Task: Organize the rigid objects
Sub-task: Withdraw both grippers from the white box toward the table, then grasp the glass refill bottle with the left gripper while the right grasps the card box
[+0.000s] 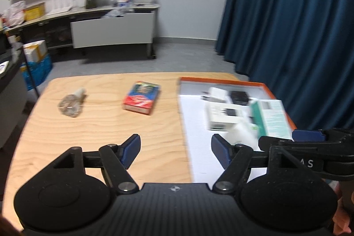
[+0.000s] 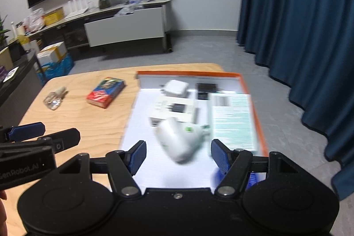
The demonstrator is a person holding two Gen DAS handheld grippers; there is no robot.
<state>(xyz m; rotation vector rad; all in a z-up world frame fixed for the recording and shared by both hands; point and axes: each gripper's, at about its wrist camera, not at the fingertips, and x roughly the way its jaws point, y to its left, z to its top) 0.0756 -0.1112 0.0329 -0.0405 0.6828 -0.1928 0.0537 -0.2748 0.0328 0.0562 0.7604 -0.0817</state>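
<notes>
The tabletop [image 1: 99,125] carries my orange-rimmed tray [image 2: 241,79] on its right side, already loaded with boxes and a white bottle [image 2: 177,143] lying on its side; the red-and-blue box [image 1: 141,98] and the small clear bottle [image 1: 70,103] lie outside it, well apart. My left gripper [image 1: 176,152] and right gripper [image 2: 178,155] both have their fingers parted and empty. For the next pick I judge the left should square up over the red-and-blue box before closing.
</notes>
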